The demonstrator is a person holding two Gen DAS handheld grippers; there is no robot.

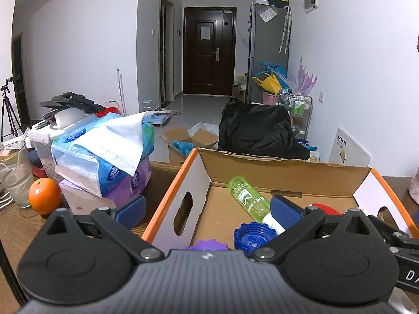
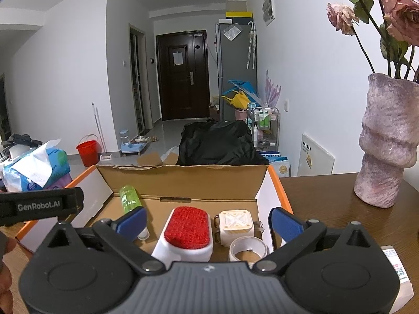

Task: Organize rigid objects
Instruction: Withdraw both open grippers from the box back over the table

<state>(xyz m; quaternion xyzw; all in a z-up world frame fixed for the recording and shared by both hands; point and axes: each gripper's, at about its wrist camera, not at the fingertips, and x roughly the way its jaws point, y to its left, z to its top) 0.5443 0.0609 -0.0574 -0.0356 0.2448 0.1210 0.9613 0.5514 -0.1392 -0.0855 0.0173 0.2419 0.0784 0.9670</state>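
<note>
A cardboard box (image 1: 171,183) with an orange rim stands open on the wooden table. In the left wrist view a green bottle (image 1: 247,198) lies on its floor, with a blue cap (image 1: 254,236) and a purple cap (image 1: 208,244) nearer to me. My left gripper (image 1: 209,213) hangs open over the box's left wall, nothing between its blue pads. In the right wrist view the box (image 2: 275,180) holds the green bottle (image 2: 129,198), a white brush with a red top (image 2: 187,231), a cream cube (image 2: 235,225) and a tape roll (image 2: 247,250). My right gripper (image 2: 208,223) is open above the brush, not touching it.
Left of the box sit stacked tissue packs (image 1: 104,157), an orange (image 1: 44,195) and a glass (image 1: 15,175). A pink vase with dried roses (image 2: 387,141) stands on the table (image 2: 327,209) to the right. A small white packet (image 2: 395,267) lies by my right gripper.
</note>
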